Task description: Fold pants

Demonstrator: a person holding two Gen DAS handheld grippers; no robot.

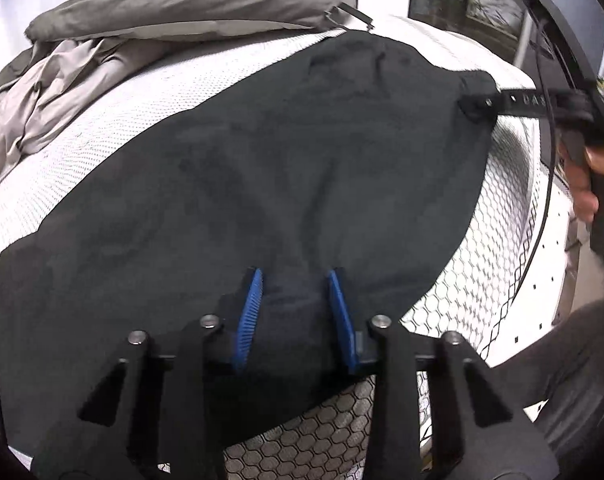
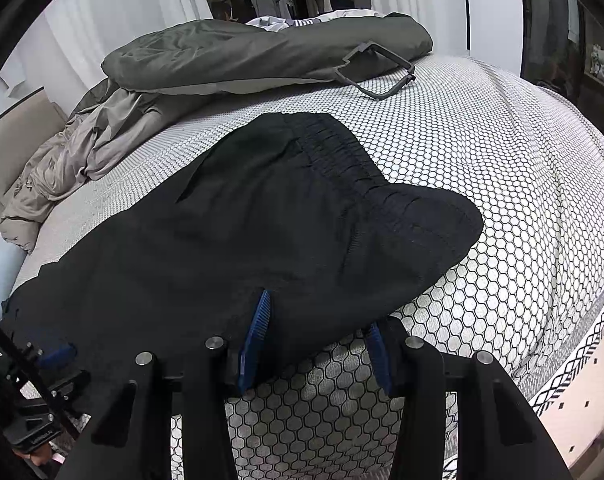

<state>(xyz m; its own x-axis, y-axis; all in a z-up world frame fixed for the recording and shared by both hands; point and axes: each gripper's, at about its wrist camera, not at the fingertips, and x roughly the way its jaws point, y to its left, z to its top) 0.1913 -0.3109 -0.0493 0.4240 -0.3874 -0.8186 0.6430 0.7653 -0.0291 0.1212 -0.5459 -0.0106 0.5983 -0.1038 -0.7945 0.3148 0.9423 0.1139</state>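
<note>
Black pants [image 2: 238, 240] lay flat on the honeycomb-patterned mattress [image 2: 482, 168], long axis running along its near edge. The left gripper [image 1: 294, 304] pinched a fabric fold at that edge. The right gripper [image 2: 322, 344], toward the waistband [image 2: 358, 168], straddled the hem with fingers apart.

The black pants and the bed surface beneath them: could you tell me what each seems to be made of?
The black pants look like a thin, matte woven fabric, possibly a synthetic blend: soft wrinkles, stitched seams and a gathered elastic waistband. The bed surface looks like a knitted or quilted white textile with a dark honeycomb pattern, stretched smooth with a seam along its edge.
</note>
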